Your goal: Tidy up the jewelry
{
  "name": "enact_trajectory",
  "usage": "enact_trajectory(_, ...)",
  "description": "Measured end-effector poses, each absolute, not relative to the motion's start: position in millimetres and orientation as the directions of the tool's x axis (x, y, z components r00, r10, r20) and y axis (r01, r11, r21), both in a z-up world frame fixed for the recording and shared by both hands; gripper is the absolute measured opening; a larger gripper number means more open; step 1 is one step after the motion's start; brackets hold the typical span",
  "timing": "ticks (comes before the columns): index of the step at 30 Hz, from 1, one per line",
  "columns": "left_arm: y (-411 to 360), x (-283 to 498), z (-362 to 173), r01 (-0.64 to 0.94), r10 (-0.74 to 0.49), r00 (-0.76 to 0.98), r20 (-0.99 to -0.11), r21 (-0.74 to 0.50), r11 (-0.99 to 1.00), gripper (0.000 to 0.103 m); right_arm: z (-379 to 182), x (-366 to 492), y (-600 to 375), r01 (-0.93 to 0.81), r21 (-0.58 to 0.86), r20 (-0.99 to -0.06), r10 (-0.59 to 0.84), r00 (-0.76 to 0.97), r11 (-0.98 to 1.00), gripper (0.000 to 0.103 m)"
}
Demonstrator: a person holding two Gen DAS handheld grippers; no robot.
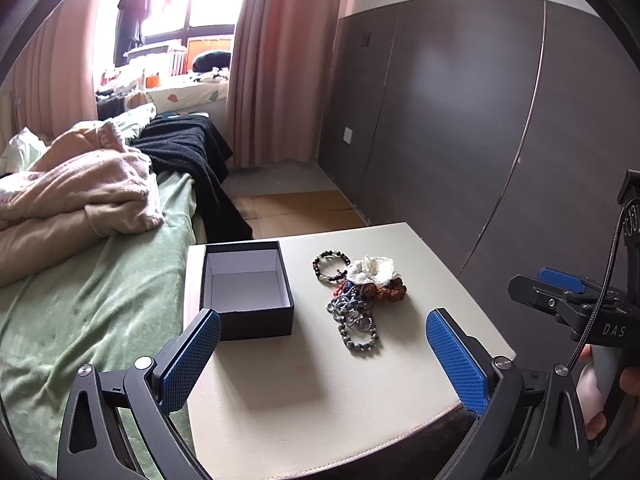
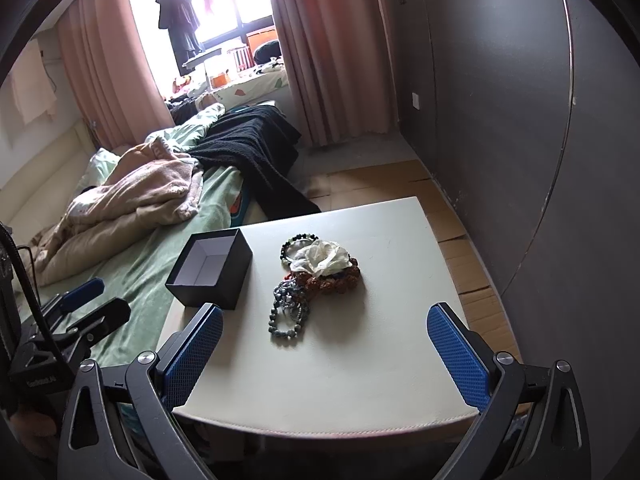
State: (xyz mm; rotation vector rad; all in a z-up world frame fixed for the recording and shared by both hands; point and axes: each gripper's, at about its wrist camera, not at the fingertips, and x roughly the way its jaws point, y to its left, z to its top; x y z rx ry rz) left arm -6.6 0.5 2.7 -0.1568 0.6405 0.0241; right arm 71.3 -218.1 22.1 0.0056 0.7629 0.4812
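left wrist view: your left gripper (image 1: pixel 324 344) and right gripper (image 2: pixel 325 340) both hang spread wide, empty. the beaded bracelets (image 1: pixel 352 300) lie heaped, probably tangled, beside the open black box (image 1: pixel 245 288) on the table (image 1: pixel 320 392). they're light, limp; pinch the nearest loop's strand.

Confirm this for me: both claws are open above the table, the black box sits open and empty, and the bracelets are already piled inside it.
Not quite. The bracelets are not inside the black box; they lie heaped on the white table beside it, as the left wrist view shows. The rest holds: the box is open and empty, and the left claw and right claw are both open.
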Motion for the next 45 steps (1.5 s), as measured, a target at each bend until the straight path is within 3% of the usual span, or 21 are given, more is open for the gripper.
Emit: enact_trajectory(45, 8.1, -12.1, 2.3, -0.076, -0.038, 0.805, -0.592, -0.166, 0.983, 0.102, 20.3, 71.3, -213.2, -0.406, 0.169, -0.652, 0.410, 0.637, 0.898, 0.103)
